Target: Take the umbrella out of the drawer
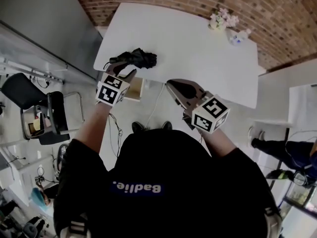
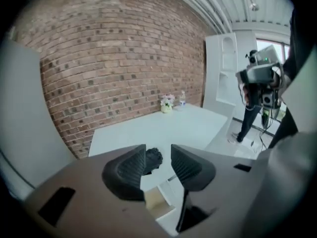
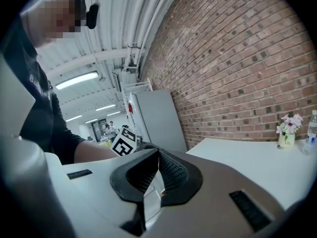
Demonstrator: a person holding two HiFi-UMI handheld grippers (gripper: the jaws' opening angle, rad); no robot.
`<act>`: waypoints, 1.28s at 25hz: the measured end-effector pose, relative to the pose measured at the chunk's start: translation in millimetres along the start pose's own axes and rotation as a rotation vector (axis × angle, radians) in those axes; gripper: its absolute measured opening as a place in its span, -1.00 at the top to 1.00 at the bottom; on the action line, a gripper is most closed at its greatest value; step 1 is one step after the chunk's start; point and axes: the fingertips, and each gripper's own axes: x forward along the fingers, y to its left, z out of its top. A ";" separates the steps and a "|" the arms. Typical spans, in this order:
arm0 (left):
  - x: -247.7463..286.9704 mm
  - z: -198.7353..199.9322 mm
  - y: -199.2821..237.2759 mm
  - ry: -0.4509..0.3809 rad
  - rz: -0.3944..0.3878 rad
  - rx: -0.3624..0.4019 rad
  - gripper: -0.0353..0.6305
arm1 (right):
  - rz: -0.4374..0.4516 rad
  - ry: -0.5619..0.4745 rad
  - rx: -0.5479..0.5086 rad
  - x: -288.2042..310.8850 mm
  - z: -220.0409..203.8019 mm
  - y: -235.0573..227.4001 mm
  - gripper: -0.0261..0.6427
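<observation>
Head view: the folded black umbrella (image 1: 136, 58) lies on the white surface (image 1: 198, 48) at its near left corner. Its long axis runs along the near edge, with the narrower end toward the left edge and the bulkier end toward the middle. Below that corner the wood-coloured drawer (image 1: 134, 88) stands open. The left gripper (image 1: 124, 71) hangs just short of the umbrella, apart from it. The right gripper (image 1: 172, 86) is off the near edge. The shirt (image 1: 136, 187) bears white lettering that appears to read "Badlie", seen upside down.

Left gripper view: the left gripper (image 2: 158, 150) is released, its jaws apart with nothing between the pads. The umbrella (image 2: 153, 158) shows past the gap, lying on the surface (image 2: 163, 128), with the drawer (image 2: 158, 202) below.

Right gripper view: the right gripper (image 3: 158, 155) is clenched and empty, its pads meeting at the tips. No writing can be read here.
</observation>
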 end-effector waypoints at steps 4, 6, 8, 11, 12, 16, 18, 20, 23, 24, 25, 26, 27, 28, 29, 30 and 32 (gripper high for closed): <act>-35.8 31.7 -15.6 -0.152 0.023 -0.133 0.54 | 0.011 -0.002 0.010 2.7 -0.5 -1.5 0.83; -48.7 39.2 -23.9 -0.211 0.014 -0.229 0.60 | 0.021 -0.001 0.015 5.4 -1.1 -1.0 0.83; -59.3 42.0 -31.4 -0.254 0.008 -0.300 0.65 | 0.031 0.002 0.019 9.2 -2.3 1.2 0.83; -72.9 45.3 -41.6 -0.286 0.000 -0.337 0.72 | 0.045 0.004 0.024 14.7 -3.2 4.9 0.83; -77.3 46.6 -45.0 -0.294 -0.002 -0.339 0.73 | 0.048 0.005 0.025 16.0 -3.5 5.8 0.83; -92.6 49.6 -58.2 -0.326 -0.013 -0.344 0.79 | 0.050 0.005 0.033 19.9 -6.0 7.6 0.83; -97.8 49.5 -65.2 -0.337 -0.028 -0.349 0.80 | 0.054 0.007 0.037 20.8 -8.7 9.0 0.83; -102.7 48.5 -70.6 -0.342 -0.034 -0.354 0.82 | 0.060 0.014 0.040 21.4 -12.7 11.0 0.83; -110.5 46.3 -76.8 -0.344 -0.036 -0.353 0.84 | 0.077 0.033 0.038 23.3 -18.4 16.3 0.83; -112.9 45.1 -78.9 -0.343 -0.039 -0.351 0.85 | 0.083 0.039 0.036 24.1 -19.9 18.4 0.83; -115.4 43.9 -81.0 -0.343 -0.040 -0.348 0.86 | 0.087 0.045 0.034 24.7 -21.2 20.5 0.83; -118.1 42.8 -82.5 -0.346 -0.040 -0.347 0.87 | 0.089 0.049 0.032 25.4 -22.4 22.5 0.83; -120.8 42.1 -83.5 -0.350 -0.039 -0.348 0.87 | 0.091 0.052 0.031 26.1 -23.3 24.3 0.83; -123.6 42.2 -84.8 -0.356 -0.039 -0.350 0.88 | 0.093 0.054 0.028 26.4 -23.7 25.6 0.83; -126.1 43.0 -86.7 -0.362 -0.040 -0.354 0.88 | 0.094 0.055 0.024 26.1 -23.9 26.5 0.83; -128.5 44.5 -88.9 -0.368 -0.043 -0.357 0.88 | 0.094 0.053 0.020 25.5 -23.8 26.8 0.83; -132.4 47.2 -92.5 -0.382 -0.046 -0.359 0.89 | 0.091 0.045 0.019 24.3 -23.6 26.6 0.83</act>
